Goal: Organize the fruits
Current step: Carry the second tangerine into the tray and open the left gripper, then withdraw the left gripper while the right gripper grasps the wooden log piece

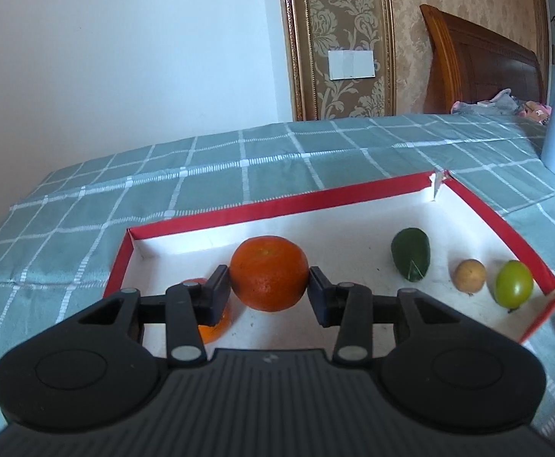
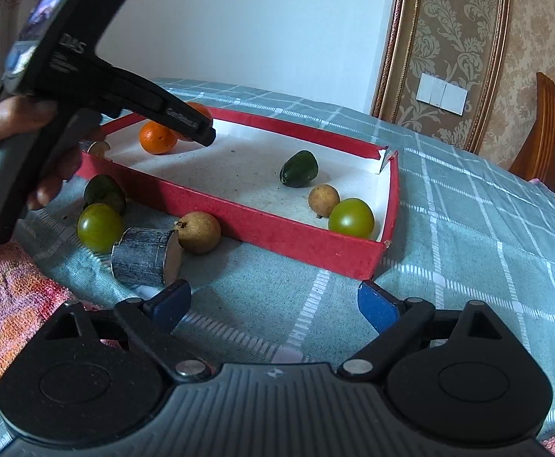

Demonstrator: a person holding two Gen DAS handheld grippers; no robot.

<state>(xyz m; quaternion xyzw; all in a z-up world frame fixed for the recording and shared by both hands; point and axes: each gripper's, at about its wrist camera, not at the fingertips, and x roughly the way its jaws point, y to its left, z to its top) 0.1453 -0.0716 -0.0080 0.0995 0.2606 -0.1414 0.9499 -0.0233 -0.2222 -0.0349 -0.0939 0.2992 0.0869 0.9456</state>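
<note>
While the left gripper (image 1: 270,293) pinches an orange (image 1: 269,272) between its two black pads, we see the fruit held over the white floor of the red-walled box (image 1: 216,211), near the box's left end; whether it touches the floor we cannot tell. Being nearly round, the orange has no marked long axis, and its dimpled stem end faces up and slightly away from the camera. A second orange (image 1: 211,329) lies partly hidden behind the left finger. Along the right part of the box we note a dark green fruit (image 1: 410,253), whose long axis runs roughly front to back with the narrower end toward us, then a small brown fruit (image 1: 469,275) and a light green fruit (image 1: 513,283) just beside each other. From the right wrist view, the left hand (image 2: 15,141) grips the tool's handle, tilting the tool forward and down into the box's far corner. Our right gripper (image 2: 273,304) hovers over the checked tablecloth (image 2: 468,209), outside the box's near wall, with its blue-padded jaws spread wide and nothing between them. Outside the box lie a metal cylinder (image 2: 144,257) on its side, another brown fruit (image 2: 198,232) touching it, and two green fruits (image 2: 100,226).
</note>
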